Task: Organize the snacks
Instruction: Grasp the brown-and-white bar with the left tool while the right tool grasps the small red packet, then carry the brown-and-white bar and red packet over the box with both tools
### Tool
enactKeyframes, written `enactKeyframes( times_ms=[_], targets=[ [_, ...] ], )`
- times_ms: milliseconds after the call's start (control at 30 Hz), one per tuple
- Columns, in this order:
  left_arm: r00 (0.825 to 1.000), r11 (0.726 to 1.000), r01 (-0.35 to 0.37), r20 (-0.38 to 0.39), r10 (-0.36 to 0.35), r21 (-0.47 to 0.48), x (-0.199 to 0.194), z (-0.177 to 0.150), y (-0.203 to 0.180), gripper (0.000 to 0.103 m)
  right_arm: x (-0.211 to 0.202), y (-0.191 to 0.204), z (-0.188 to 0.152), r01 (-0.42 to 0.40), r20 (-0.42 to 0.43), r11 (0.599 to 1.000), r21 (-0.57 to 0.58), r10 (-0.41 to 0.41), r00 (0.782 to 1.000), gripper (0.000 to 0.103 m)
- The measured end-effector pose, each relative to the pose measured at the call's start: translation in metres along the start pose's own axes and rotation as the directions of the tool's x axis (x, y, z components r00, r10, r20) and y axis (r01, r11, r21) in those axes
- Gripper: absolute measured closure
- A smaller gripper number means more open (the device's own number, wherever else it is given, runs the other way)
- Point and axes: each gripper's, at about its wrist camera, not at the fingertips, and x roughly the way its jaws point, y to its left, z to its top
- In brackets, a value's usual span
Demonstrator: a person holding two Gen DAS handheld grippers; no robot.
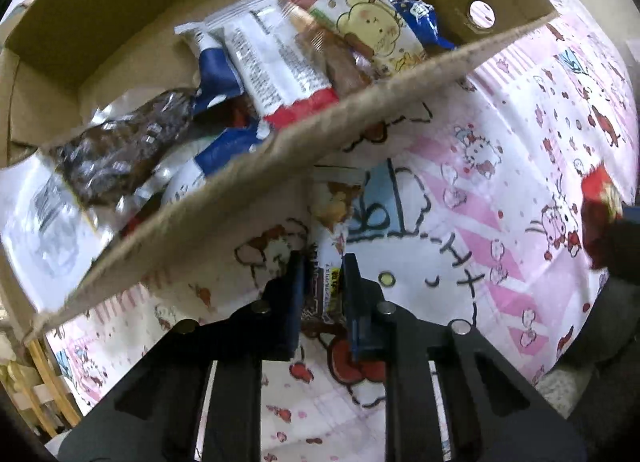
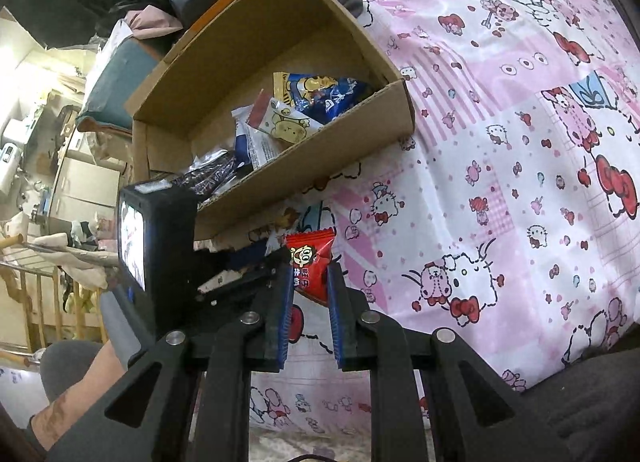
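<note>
Holding a long snack (image 1: 325, 246) in a tight pinch, the left gripper (image 1: 323, 274) is hanging just over the sheet (image 1: 500, 166). The snack is sticking up between the 2 blue pads (image 1: 352, 302), and its top is reaching close to the near wall of the box (image 1: 240, 178). The box is sitting on the sheet, tilted in this view. Many snacks are lying inside it: a white pack (image 1: 276, 70) with small print, a bear pack (image 1: 372, 26), a blue bag (image 1: 416, 18) and a dark shiny bag (image 1: 120, 150). They are touching and lying on top of each other.

The right gripper (image 2: 310, 282) is squeezing a red candy (image 2: 310, 266). The candy is standing up between the pads (image 2: 285, 302), with a cartoon face on it. It is near the front wall of the box (image 2: 304, 166), but not inside. The left gripper is showing beside it as a black block (image 2: 160, 238). The sheet (image 2: 500, 142) under everything is pink and white with little cats and red bows.
</note>
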Motion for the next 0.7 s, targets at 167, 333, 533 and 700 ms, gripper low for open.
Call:
enactKeyframes(
  times_ms=[167,333,533,700],
  targets=[
    [0.999,0.995,0.014,-0.035,-0.017,-0.101,-0.003,-0.026,0.011,0.089,0.001,0.001,0.001,-0.012,0.002,1.0,0.004,0.012,1.0,0.086],
    [0.997,0.977,0.034,-0.058,-0.047,-0.209,-0.008,-0.049,0.021,0.089,0.004,0.006,-0.001,-0.024,-0.007,1.0,-0.006,0.024,1.0,0.086],
    [0.994,0.938,0.069,-0.051,-0.092,-0.339,-0.017,-0.08,0.032,0.089,0.008,0.013,-0.003,-0.035,-0.026,0.999,-0.025,0.035,0.999,0.085],
    [0.993,0.917,0.106,0.002,-0.114,-0.385,-0.039,-0.103,0.039,0.089,0.007,0.016,-0.007,-0.046,-0.03,0.998,-0.033,0.045,0.999,0.085]
  ],
)
